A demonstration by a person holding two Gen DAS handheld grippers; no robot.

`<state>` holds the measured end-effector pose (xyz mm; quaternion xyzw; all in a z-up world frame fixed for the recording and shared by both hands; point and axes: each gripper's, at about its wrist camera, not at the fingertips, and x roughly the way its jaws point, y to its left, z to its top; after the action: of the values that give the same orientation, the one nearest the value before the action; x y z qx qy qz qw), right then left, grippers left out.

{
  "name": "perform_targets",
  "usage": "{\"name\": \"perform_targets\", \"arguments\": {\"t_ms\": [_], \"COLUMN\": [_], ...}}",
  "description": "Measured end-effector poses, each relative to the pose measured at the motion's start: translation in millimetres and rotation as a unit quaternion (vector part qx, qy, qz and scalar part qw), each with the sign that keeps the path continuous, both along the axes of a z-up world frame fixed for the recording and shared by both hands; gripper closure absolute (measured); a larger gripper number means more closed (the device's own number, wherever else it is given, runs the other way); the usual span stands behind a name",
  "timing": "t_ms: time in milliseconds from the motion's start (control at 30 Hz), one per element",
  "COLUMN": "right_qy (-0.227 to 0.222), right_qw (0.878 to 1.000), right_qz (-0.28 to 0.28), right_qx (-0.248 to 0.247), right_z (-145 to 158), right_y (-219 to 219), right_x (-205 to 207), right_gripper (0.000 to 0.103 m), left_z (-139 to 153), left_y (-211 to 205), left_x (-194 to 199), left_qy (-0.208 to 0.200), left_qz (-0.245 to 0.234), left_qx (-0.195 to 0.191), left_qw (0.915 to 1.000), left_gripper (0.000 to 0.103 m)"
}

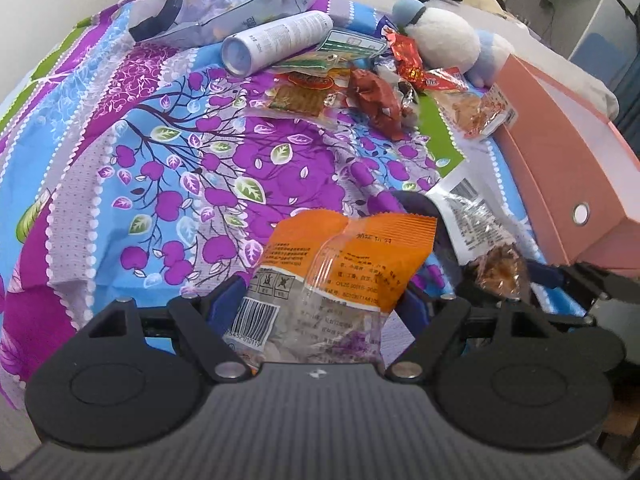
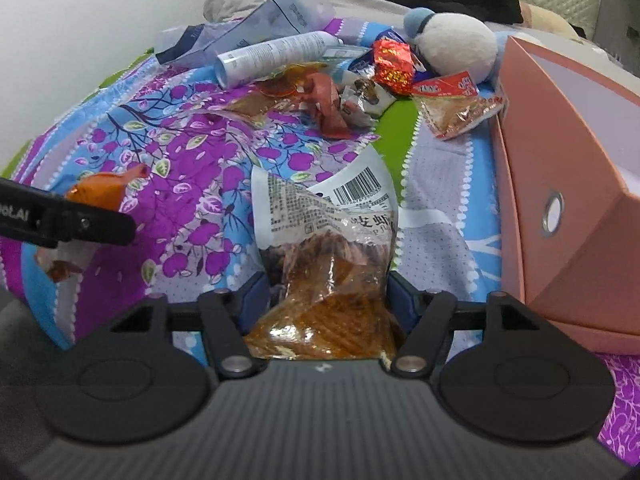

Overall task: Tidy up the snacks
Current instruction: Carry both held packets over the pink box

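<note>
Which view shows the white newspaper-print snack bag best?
The right wrist view: the newspaper-print bag fills the centre between the right gripper fingers, barcode readable. The left wrist view shows it small, blurred, at the side.

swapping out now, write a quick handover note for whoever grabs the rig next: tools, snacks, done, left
Left tool: shut on the orange snack packet, held above the bedspread.
Right tool: the white snack bag sits between its fingers; whether the pads press it is unclear.
Pink box: open, at the right, nothing visible inside.
Snack pile: loose by the plush toy and spray can.
Done: two packets picked.
Left: likely box them, then the pile.
</note>
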<state>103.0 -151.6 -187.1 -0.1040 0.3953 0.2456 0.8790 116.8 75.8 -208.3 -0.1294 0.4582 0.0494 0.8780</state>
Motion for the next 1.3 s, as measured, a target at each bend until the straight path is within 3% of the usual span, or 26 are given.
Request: {"name": "perform_targets", "arguments": {"t_ms": [333, 933, 1300], "right_qy": [-0.011, -0.079, -0.114], "right_qw": [0.999, 0.992, 0.985], "right_qz": [-0.026, -0.07, -0.099], "right_qx": [0.017, 0.073, 0.085], "right_z": [19.5, 104.4, 139.5], "right_y": [-10.4, -37.6, -66.2], "right_x": [-4.6, -9.8, -8.9], "right_gripper": [0.056, 0.058, 0.058], "left_z": [29.4, 104.3, 144.9], "left_y": [-9.3, -40.8, -70.5], "left_x": [7.0, 22.8, 36.3], "left_qy": [-0.025, -0.088, -0.126], "left_qz": [0.003, -0.028, -0.057], "left_qx": [-0.016, -0.014, -0.019], "left_qw": [0.9996, 0.9956, 0.9901], "left_gripper": [0.02, 0.02, 0.02]}}
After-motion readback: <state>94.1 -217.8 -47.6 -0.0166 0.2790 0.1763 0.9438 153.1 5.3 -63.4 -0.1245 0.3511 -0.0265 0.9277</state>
